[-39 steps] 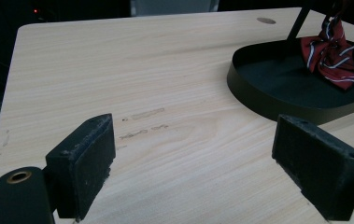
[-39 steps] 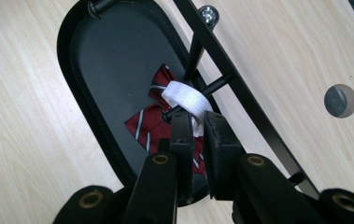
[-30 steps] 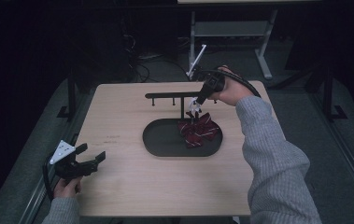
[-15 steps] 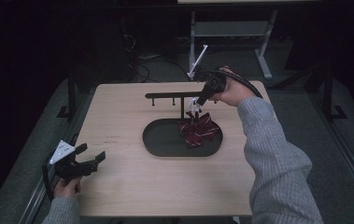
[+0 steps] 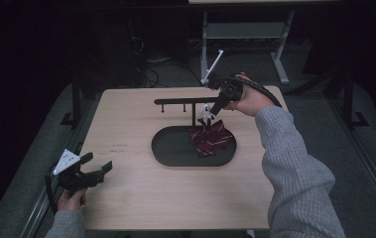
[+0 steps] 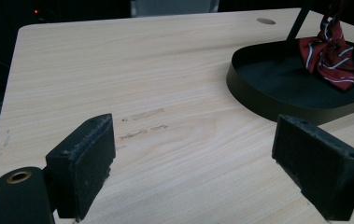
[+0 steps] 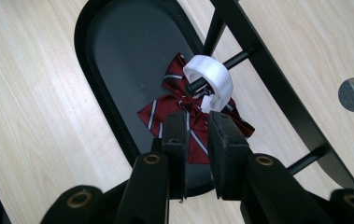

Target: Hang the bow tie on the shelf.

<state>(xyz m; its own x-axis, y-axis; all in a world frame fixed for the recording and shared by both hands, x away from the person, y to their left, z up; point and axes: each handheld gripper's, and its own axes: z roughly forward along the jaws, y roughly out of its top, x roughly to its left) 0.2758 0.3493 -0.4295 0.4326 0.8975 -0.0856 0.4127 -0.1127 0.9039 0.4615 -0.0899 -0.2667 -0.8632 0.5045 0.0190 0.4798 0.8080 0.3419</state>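
right gripper (image 7: pixel 195 126) jaws opening | bow tie (image 7: pixel 193 119) between | rack peg (image 7: pixel 233 60) close behind

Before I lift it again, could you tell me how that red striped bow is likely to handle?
The bow looks like soft folded fabric, so probably floppy and light. Its white loop hangs on a rack peg, so it may swing or snag if pulled sideways.

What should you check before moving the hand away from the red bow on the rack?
1. White strap looped over a peg of the rack: ok.
2. Right gripper let go; its jaws have just been opening, but the bow sits between them: cannot tell.
3. Bow hanging over the black tray: ok.
4. Left gripper open and apart from the tray: ok.
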